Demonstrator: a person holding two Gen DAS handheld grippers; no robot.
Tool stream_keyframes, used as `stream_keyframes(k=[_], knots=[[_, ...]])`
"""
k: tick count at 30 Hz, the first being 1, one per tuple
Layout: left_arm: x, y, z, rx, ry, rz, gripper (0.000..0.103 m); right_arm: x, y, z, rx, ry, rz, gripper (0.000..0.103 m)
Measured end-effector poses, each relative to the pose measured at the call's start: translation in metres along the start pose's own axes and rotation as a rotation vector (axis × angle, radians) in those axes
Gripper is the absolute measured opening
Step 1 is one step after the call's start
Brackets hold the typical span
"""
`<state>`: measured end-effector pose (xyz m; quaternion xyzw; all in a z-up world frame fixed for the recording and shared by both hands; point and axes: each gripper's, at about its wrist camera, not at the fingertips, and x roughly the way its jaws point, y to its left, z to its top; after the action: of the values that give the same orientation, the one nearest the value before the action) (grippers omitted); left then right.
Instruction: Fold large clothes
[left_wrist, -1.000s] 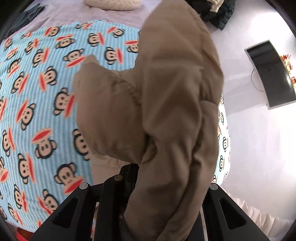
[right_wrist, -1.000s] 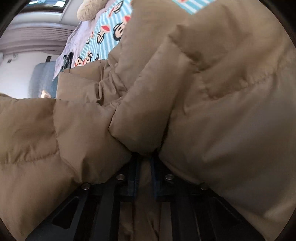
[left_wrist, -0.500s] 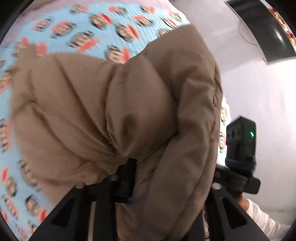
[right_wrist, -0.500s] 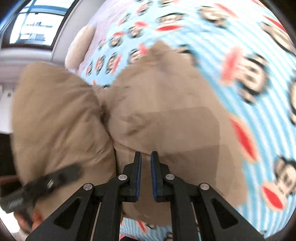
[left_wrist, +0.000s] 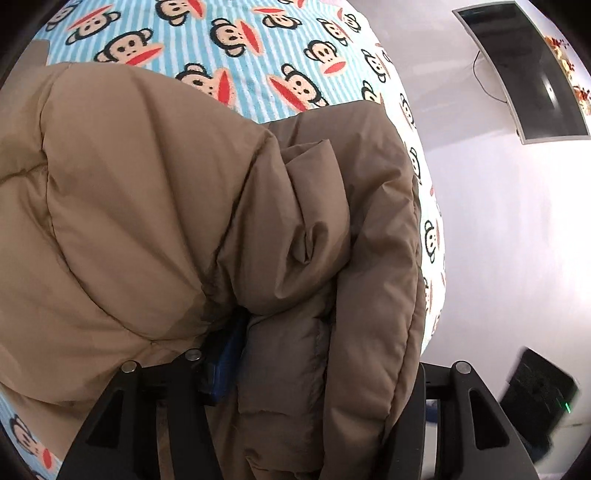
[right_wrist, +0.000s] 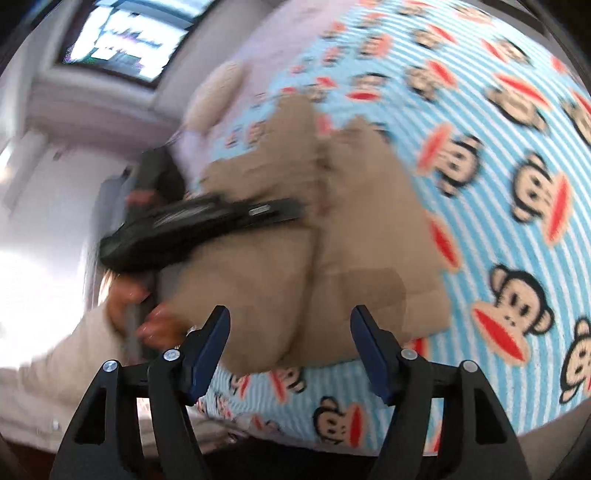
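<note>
A tan puffer jacket (left_wrist: 155, 221) lies bunched on the monkey-print blanket (left_wrist: 258, 48). In the left wrist view my left gripper (left_wrist: 280, 354) is buried in it: a thick fold fills the gap between the fingers, and only one blue pad (left_wrist: 221, 365) shows. In the right wrist view the jacket (right_wrist: 332, 236) lies folded on the blanket (right_wrist: 517, 129) ahead of my right gripper (right_wrist: 290, 345), which is open and empty just above its near edge. The left gripper (right_wrist: 199, 229) shows there as a black, blurred tool lying across the jacket's left side.
A curved monitor (left_wrist: 528, 70) hangs on the white wall to the right of the bed. A cream cushion (right_wrist: 218, 92) lies at the head of the bed, under a window (right_wrist: 122, 40). The person's hand and cream sleeve (right_wrist: 74, 354) are at the lower left.
The jacket has come down from mid-air onto the blanket. My right gripper has opened, let go of the jacket and pulled back. The left gripper has stayed in the fabric.
</note>
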<state>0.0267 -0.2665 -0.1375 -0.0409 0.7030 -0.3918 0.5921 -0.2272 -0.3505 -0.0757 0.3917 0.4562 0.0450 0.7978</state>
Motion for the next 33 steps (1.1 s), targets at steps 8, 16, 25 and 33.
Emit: stream_keyframes(k=[8, 16, 25, 33], knots=[[-0.042, -0.040, -0.014, 0.138, -0.119, 0.107, 0.054, 0.043, 0.033, 0.004, -0.101, 0.005, -0.188, 0.018], [-0.116, 0.019, -0.019, 0.061, -0.433, 0.405, 0.054, 0.025, -0.045, -0.009, 0.181, -0.005, -0.257, 0.010], [-0.052, 0.036, 0.011, 0.077, -0.400, 0.518, 0.054, 0.041, -0.080, -0.031, 0.285, 0.038, -0.246, 0.010], [-0.008, -0.009, 0.023, 0.177, -0.376, 0.594, 0.054, 0.000, -0.108, -0.031, 0.401, -0.011, -0.224, 0.014]])
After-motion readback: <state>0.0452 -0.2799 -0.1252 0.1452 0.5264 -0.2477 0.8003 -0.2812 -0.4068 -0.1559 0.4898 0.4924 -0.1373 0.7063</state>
